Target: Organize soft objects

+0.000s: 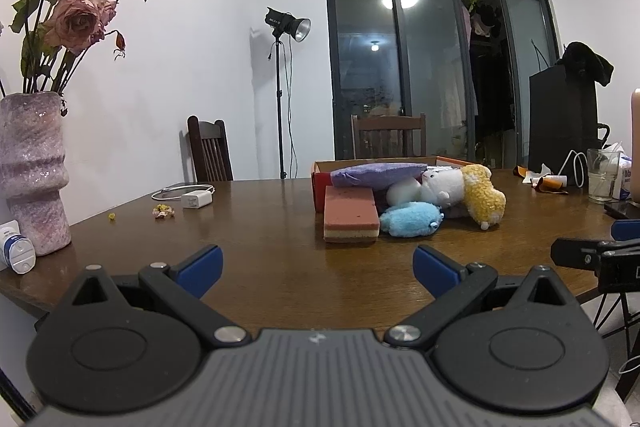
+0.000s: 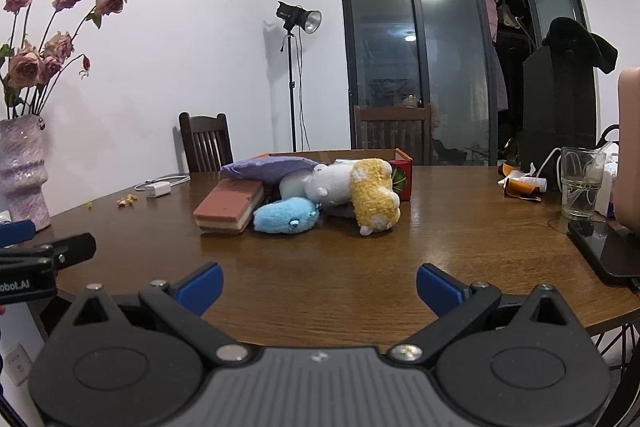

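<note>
A pile of soft things lies mid-table against a red cardboard box (image 1: pixel 320 187) (image 2: pixel 402 173): a pink layered sponge (image 1: pixel 351 214) (image 2: pixel 230 205), a blue plush (image 1: pixel 410 219) (image 2: pixel 286 215), a white plush (image 1: pixel 442 185) (image 2: pixel 330 185), a yellow plush (image 1: pixel 484 197) (image 2: pixel 374 197) and a purple cushion (image 1: pixel 376 174) (image 2: pixel 268 167) on top. My left gripper (image 1: pixel 318 267) is open and empty, near the table's front edge. My right gripper (image 2: pixel 320 285) is open and empty, likewise short of the pile.
A pink vase (image 1: pixel 30 167) (image 2: pixel 20 167) of dried roses stands at the left. A white charger (image 1: pixel 196 199) and crumbs lie behind. A glass (image 2: pixel 580 183), a phone (image 2: pixel 606 247), wrappers (image 2: pixel 520 185) and a black monitor sit at the right. Chairs stand behind the table (image 1: pixel 260 227).
</note>
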